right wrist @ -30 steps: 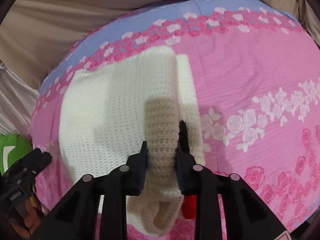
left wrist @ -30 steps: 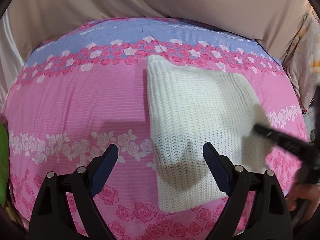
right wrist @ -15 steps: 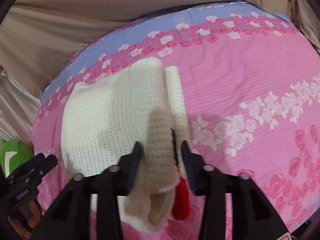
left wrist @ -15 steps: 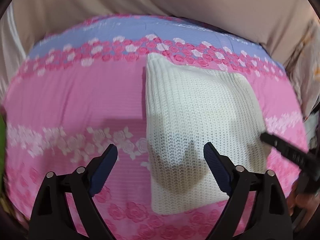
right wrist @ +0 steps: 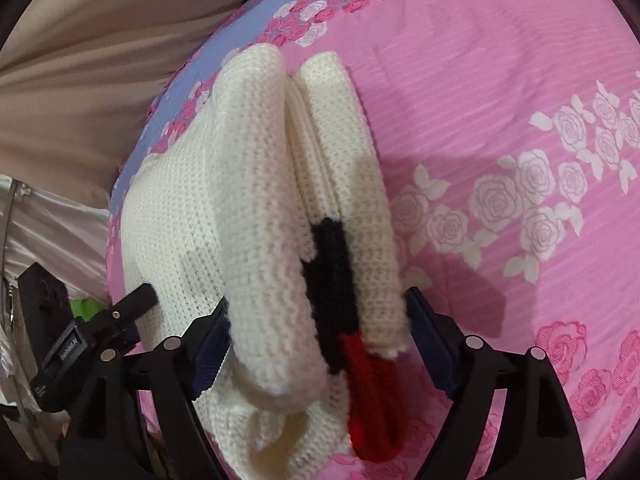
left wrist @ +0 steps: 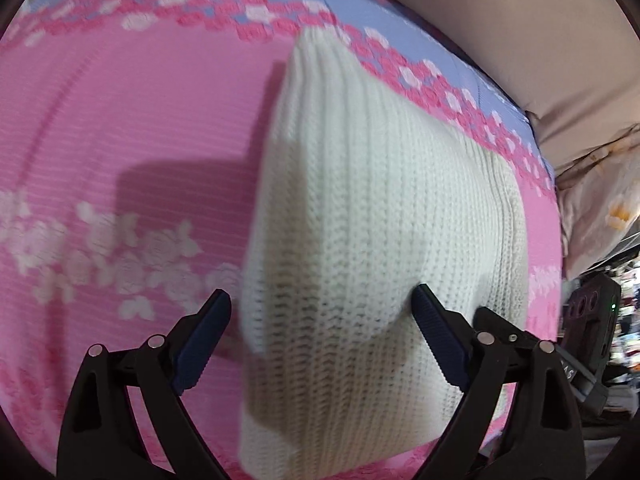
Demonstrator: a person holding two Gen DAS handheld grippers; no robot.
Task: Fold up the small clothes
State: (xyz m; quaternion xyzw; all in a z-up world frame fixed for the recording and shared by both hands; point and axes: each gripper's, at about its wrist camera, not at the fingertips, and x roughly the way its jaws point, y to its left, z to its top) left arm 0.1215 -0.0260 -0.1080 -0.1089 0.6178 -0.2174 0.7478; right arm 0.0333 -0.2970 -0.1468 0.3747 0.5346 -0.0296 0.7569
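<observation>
Both grippers sit over the white knitted sweater (left wrist: 360, 240), which lies partly folded on the pink floral bedsheet (left wrist: 120, 120). The left gripper (left wrist: 320, 320) has its jaws spread wide, the knit bulging up between the fingers, nothing pinched. The right gripper (right wrist: 316, 320) is just as wide, straddling a thick fold with a black patch (right wrist: 332, 280) and a red patch (right wrist: 372, 392) between the fingers. Best play, I'd say: close on the full stack of layers, both sides together, and lift evenly so the fold stays square. Beyond the fingertips a beige cushion (left wrist: 520, 40) backs the bed; each gripper crowds the other's flank, the likeliest snag.
</observation>
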